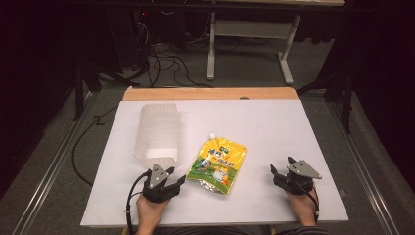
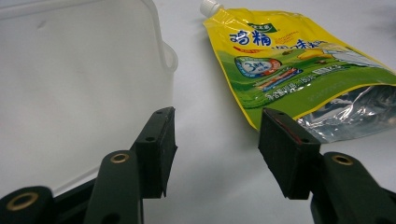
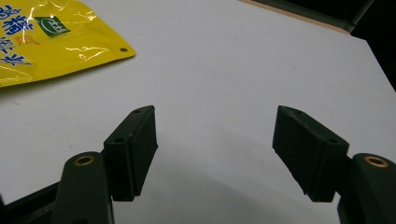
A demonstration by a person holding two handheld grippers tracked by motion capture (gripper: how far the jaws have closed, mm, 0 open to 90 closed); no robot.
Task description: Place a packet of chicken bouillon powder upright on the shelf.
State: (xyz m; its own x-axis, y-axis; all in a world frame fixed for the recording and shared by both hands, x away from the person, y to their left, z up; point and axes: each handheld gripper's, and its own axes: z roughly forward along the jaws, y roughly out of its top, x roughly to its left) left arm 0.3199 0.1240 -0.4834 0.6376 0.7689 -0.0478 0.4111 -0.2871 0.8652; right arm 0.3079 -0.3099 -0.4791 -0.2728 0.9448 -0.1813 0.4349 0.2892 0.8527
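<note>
Left gripper [image 2: 215,140]: black, blocky jaws parted, bare white desk [image 2: 210,186] between them, nothing gripped. Just ahead of its right jaw, glossy yellow-green spout pouch [image 2: 289,60], flat, crinkled foil at its near corner, white cap at the far end; lower right part cut off by the frame. Beside its left jaw, translucent, milky plastic container [image 2: 79,79], rounded corners, contents hard to make out. Right gripper [image 3: 215,149]: same matte jaws spread wide over smooth desk, empty. Pouch corner well off beyond its left jaw.
</note>
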